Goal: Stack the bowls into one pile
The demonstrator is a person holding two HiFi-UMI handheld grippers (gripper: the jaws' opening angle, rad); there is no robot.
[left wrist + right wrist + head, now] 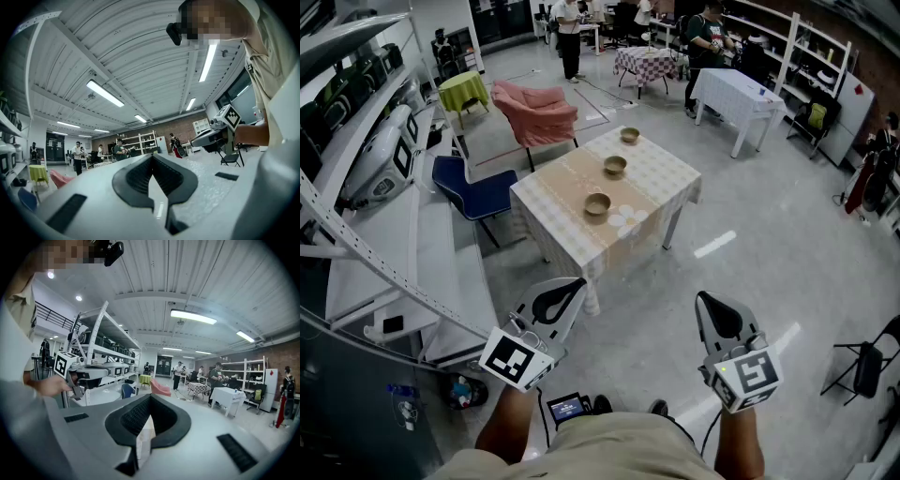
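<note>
Three brown bowls stand apart in a row on a table with a checked cloth (661, 173) in the head view: a near bowl (597, 205), a middle bowl (614, 166) and a far bowl (629, 135). Both grippers are held close to the body, well short of the table. My left gripper (572, 284) is shut with nothing in it, its pads meeting at the tip (152, 157). My right gripper (705, 298) is also shut and holds nothing (150, 397). Neither gripper view shows the bowls. Each one catches the other gripper at its edge.
A blue chair (478, 192) stands at the table's left and a pink-draped chair (539, 111) behind it. Metal shelving (384, 244) runs along the left. A white table (736, 98) and several people are at the back. A folding chair (862, 366) stands at the right.
</note>
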